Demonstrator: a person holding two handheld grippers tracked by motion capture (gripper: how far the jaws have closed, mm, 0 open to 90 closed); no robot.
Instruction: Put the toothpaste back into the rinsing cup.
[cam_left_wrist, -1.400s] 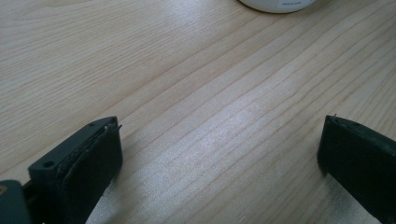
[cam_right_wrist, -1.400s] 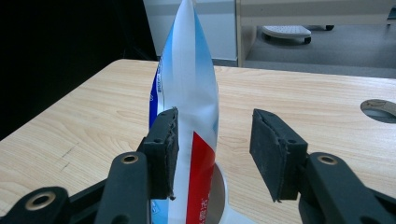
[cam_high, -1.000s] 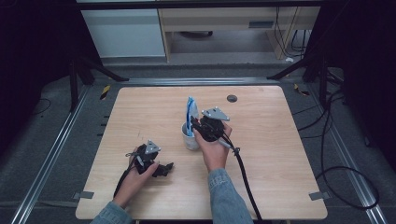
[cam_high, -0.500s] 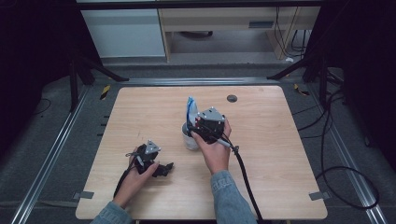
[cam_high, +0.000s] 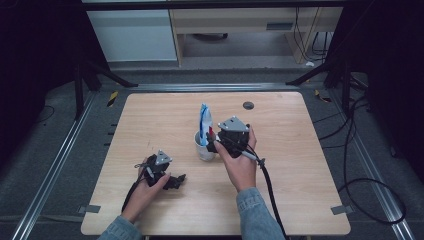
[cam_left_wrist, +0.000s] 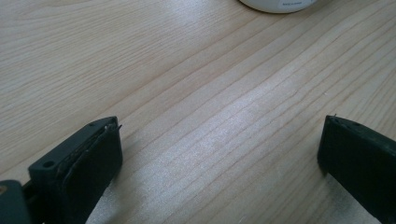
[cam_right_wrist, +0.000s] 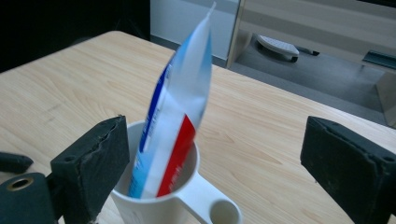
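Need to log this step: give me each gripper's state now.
Left gripper: open, nothing between the jaws, over bare table.
Right gripper: jaws just opened, holding nothing; toothpaste tube stands in the white mug.

White mug (cam_right_wrist: 173, 196): upright, round open mouth, ring handle (cam_right_wrist: 219, 212) jutting sideways from wall near rim. Stands on table near centre, slightly toward person's side. Tube (cam_right_wrist: 180, 107): soft squeeze tube, white body with blue stripe along one side, red patch low on other; flat crimped end up. Stands inside mug, lower end hidden within, upper part rising well above rim, leaning against mug's wall, tilted.
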